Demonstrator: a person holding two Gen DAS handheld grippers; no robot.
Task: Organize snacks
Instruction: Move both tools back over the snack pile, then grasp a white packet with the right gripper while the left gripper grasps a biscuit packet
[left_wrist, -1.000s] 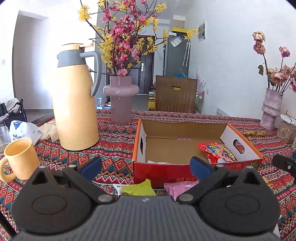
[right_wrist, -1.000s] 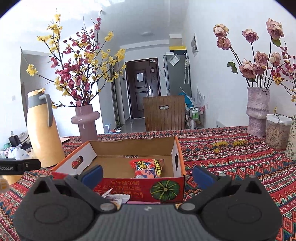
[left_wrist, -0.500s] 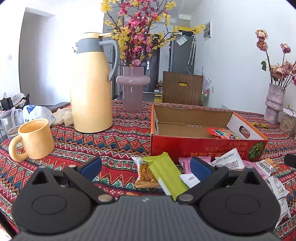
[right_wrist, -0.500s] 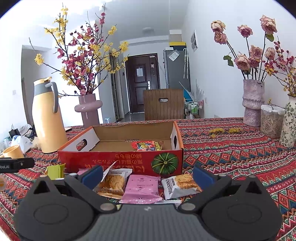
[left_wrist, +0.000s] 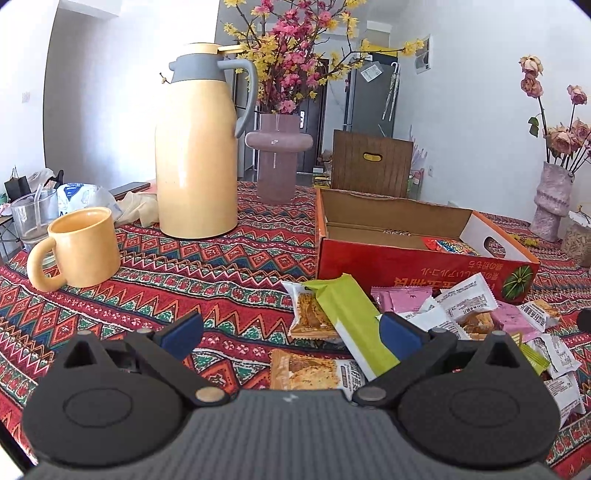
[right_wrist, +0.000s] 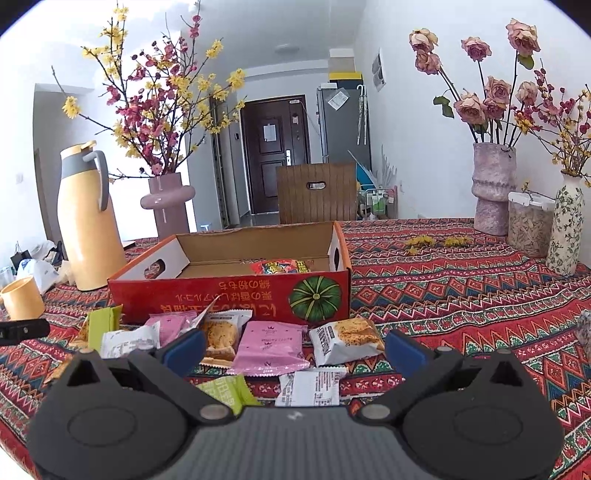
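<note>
Left of the red box (left_wrist: 424, 273), our left gripper (left_wrist: 291, 330) hangs spread and empty; the green bar (left_wrist: 354, 321) slants just ahead. Our right gripper (right_wrist: 295, 350), also spread, faces the pink packet (right_wrist: 269, 345) before that box.

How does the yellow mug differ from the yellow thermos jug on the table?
The yellow mug is short and open on top; the thermos jug is tall with a grey lidded collar. The mug's handle is yellow, the jug's grey. Both stand upright on the patterned tablecloth, left of the red box.
</note>
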